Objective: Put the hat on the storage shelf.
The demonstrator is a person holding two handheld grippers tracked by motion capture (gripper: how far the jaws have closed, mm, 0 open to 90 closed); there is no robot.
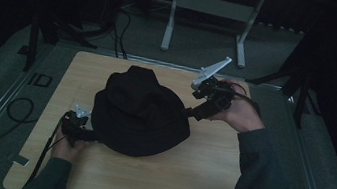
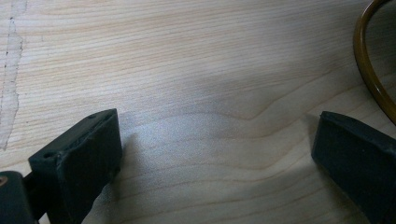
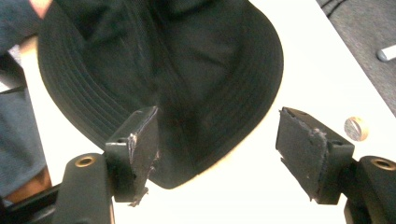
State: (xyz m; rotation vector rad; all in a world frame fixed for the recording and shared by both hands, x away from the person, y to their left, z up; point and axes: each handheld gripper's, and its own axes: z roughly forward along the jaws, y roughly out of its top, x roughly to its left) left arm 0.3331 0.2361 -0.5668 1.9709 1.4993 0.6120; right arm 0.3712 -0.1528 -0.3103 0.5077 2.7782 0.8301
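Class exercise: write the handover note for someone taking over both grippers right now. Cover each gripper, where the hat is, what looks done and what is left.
Left gripper: open, low at the hat's near-left brim, bare table between its jaws.
Right gripper: open, nothing gripped; hat brim lies just beyond its jaws.
Black hat: lies on the middle of the wooden table, crown up, free of both grippers.
Done: cannot tell from this moment.
Left: probably take hold of the brim on either side before moving or shaping the hat.

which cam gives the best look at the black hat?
High view: the whole black hat lies on the wooden table, crown and brim visible, between both grippers. The right gripper view shows its brim close up past open jaws. The left gripper view shows bare wood and an orange-brown curved edge.
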